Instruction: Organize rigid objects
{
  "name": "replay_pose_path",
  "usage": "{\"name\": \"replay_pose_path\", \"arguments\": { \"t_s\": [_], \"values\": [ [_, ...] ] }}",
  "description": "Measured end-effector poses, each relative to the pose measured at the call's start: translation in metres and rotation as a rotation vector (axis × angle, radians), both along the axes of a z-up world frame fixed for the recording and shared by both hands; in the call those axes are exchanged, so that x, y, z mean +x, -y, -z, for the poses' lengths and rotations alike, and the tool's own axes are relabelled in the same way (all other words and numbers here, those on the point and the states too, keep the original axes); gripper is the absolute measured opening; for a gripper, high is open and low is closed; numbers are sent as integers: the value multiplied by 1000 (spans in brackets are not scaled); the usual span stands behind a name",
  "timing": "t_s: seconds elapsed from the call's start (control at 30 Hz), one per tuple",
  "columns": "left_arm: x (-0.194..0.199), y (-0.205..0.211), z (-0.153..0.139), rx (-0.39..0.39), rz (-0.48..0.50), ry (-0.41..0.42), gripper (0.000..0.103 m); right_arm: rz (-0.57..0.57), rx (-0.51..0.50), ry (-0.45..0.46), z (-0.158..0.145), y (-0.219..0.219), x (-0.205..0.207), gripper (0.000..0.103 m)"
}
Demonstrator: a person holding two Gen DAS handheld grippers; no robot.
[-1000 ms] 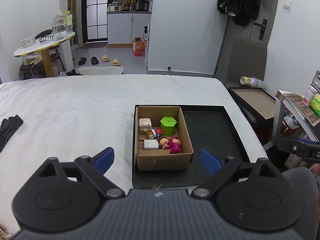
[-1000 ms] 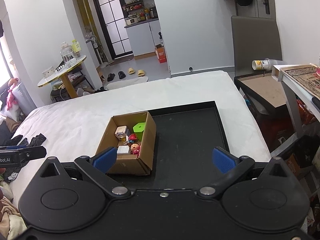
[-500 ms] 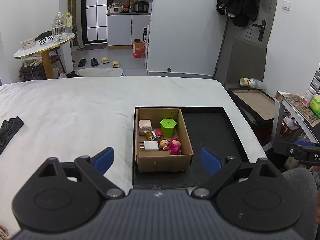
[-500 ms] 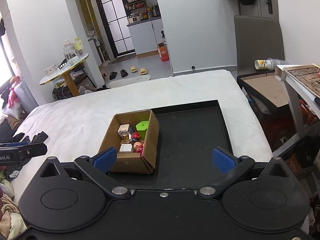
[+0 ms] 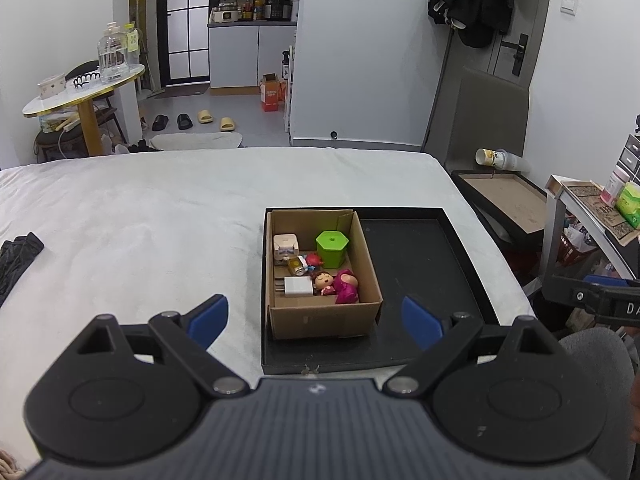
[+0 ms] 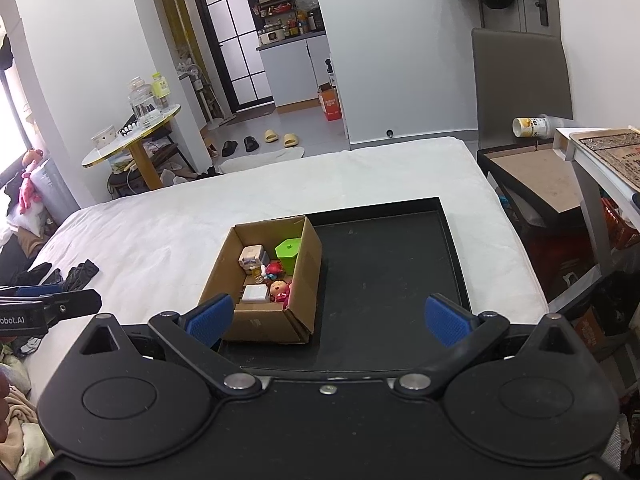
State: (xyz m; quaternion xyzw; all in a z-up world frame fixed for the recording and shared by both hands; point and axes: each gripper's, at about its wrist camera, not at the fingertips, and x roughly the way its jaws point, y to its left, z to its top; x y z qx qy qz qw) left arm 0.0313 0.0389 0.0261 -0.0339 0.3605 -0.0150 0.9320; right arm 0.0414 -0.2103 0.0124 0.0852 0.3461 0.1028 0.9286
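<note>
Since a second ago both my claws have drawn back a little, so the open brown cardboard box [image 5: 322,276] sits slightly farther off and higher in each view; nothing inside it has shifted. My left gripper [image 5: 316,316] hangs with its two blue-padded fingers spread wide and empty, above the near edge of the box. My right gripper [image 6: 326,318] is likewise spread apart, holding nothing, over the near rim of the one shallow black rectangular tray [image 6: 400,272].

The single box stands in the tray's left half, touching its left wall; the tray's right half is bare. The tray lies on the white bed cover [image 5: 160,216]. In the box I count one lime-green hexagonal lidded pot [image 5: 332,246] at the far right, one beige cube-shaped plug adapter [image 5: 285,245] at the far left, one white flat charger [image 5: 298,287] at the near left, one small doll in a magenta dress [image 5: 340,282] lying beside the charger, and one small red figure [image 5: 314,259] between them, next to a yellowish piece I cannot identify.
</note>
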Motion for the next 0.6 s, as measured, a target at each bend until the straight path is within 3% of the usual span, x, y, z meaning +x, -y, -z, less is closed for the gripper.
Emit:
{"name": "replay_pose_path", "arguments": {
  "t_s": [0.6],
  "values": [
    [-1,-1,0,-7,-5,-1,93,-3,-1,-3,2,0,-2,103]
  ]
}}
